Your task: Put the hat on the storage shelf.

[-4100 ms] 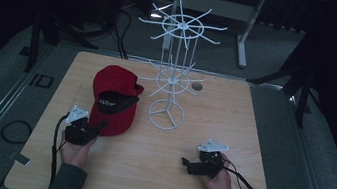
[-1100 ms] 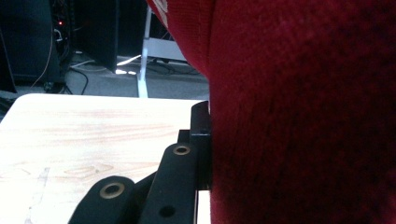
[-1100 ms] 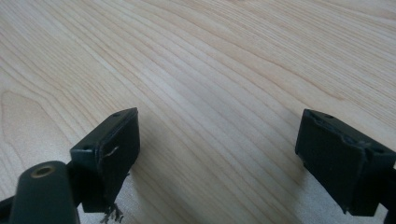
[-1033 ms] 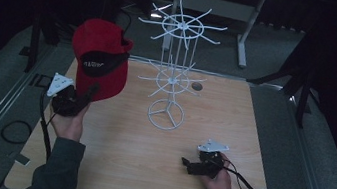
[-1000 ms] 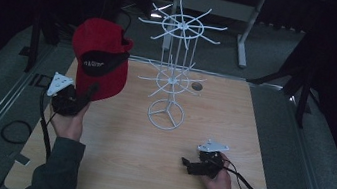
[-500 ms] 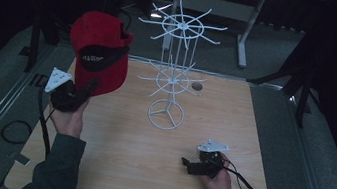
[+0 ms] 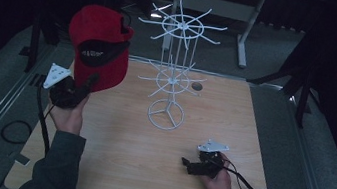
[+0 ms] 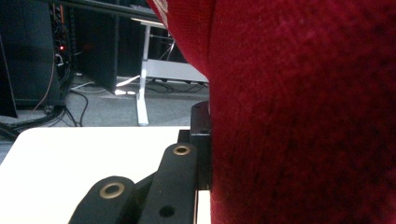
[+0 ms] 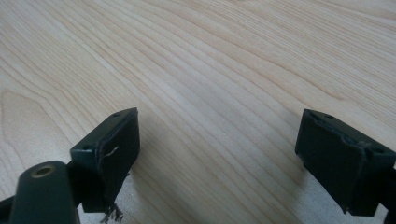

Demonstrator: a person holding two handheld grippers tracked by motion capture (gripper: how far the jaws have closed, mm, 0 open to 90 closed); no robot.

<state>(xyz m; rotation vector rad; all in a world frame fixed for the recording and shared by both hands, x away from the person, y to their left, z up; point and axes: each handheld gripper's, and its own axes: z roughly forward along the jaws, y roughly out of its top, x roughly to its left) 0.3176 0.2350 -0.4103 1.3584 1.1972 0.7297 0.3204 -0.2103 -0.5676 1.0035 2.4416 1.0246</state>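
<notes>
High view: the left gripper (image 7: 88, 82) holds a red cap (image 7: 97, 46) up above the far-left corner of the counter (image 7: 110, 166), jaws pinching its lower edge, so the crown hangs free at about the level of the upper spokes of the white wire rack (image 7: 174, 70) just to its right; that looks like a lift towards hanging it there. In the left gripper view red fabric (image 8: 303, 121) presses against the jaws. The right gripper (image 7: 189, 164) rests near the front right, jaws spread over bare pale wood (image 9: 224, 70), idle. Round the counter lie dark floor, cables and a desk frame.
</notes>
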